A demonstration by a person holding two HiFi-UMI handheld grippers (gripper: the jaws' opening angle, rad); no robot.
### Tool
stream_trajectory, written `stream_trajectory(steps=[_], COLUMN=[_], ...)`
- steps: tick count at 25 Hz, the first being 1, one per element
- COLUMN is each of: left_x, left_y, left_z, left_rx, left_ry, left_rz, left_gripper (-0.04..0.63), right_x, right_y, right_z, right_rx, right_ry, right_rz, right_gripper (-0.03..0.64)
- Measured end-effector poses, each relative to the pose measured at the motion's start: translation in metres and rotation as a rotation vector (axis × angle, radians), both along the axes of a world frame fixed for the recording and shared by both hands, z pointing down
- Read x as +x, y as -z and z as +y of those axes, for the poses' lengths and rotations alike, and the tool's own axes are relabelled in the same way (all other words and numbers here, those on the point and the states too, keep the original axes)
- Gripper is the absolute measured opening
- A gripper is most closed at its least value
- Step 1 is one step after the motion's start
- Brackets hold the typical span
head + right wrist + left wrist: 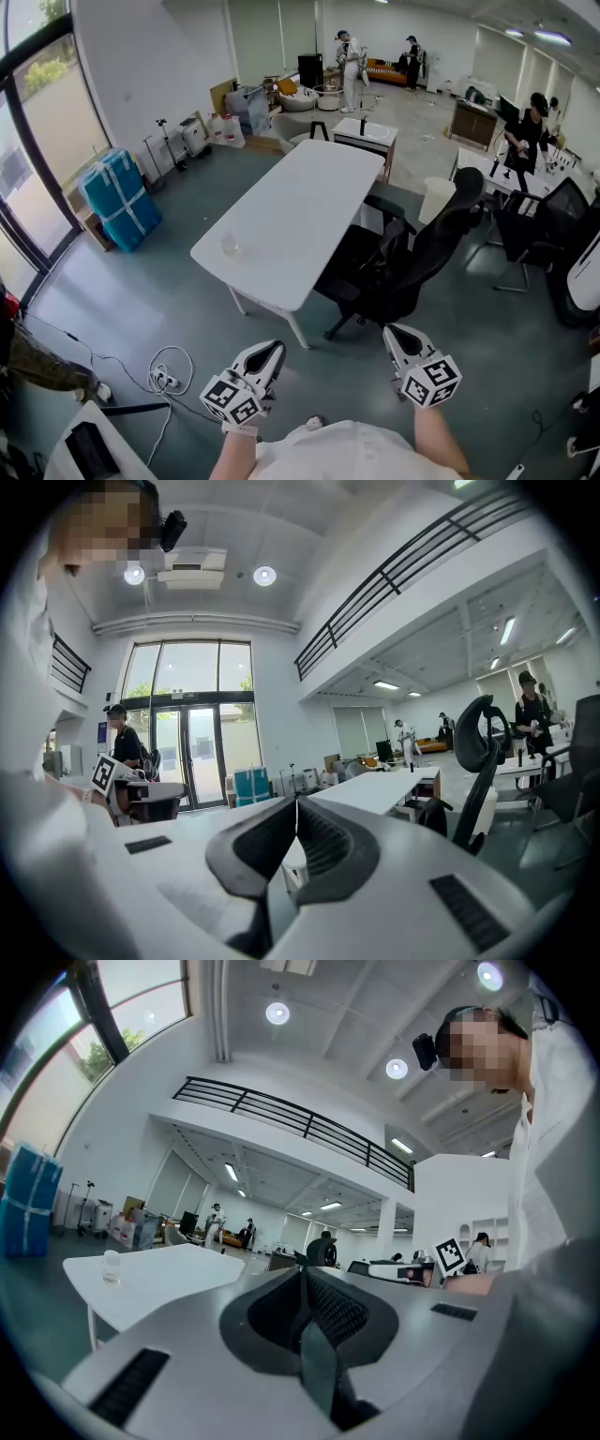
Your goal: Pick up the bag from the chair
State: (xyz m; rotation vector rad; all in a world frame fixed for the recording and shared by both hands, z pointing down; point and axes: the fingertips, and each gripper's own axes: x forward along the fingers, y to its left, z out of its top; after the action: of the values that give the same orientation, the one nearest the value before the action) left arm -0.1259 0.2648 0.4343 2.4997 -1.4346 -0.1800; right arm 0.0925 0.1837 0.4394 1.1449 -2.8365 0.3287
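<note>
Approach stage: nothing is held, and you have not yet reached the office chair (441,239). The next move calls for bringing a claw up to the chair and parting its jaws.

Left claw (271,350): jaws closed, empty, short of the chair.

Bag (361,261): a dark shape on the chair's seat, hard to make out.

Right claw (393,331): jaws closed, empty, near the chair's base, touching nothing.
</note>
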Motion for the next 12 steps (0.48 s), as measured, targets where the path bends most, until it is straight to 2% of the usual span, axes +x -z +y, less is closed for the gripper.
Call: stream_trajectory(steps=[5, 12], left_x=[-0.027, -0.033], left_y=[0.001, -0.005], left_z=[-0.005, -0.017], left_rx=[-0.006, -0.005], left_ry=[-0.042, -0.081], left_rz=[0.009, 0.047], left_gripper=[0.040, 0.040], right_x=[-0.025, -0.027], right_y=[0.003, -0.007], right_z=[-0.001, -0.006], right_rx=[-0.006, -0.034], right_ry=[-0.036, -0.079], right_rz=[-0.016, 0.013], right_gripper=[0.020, 0.020])
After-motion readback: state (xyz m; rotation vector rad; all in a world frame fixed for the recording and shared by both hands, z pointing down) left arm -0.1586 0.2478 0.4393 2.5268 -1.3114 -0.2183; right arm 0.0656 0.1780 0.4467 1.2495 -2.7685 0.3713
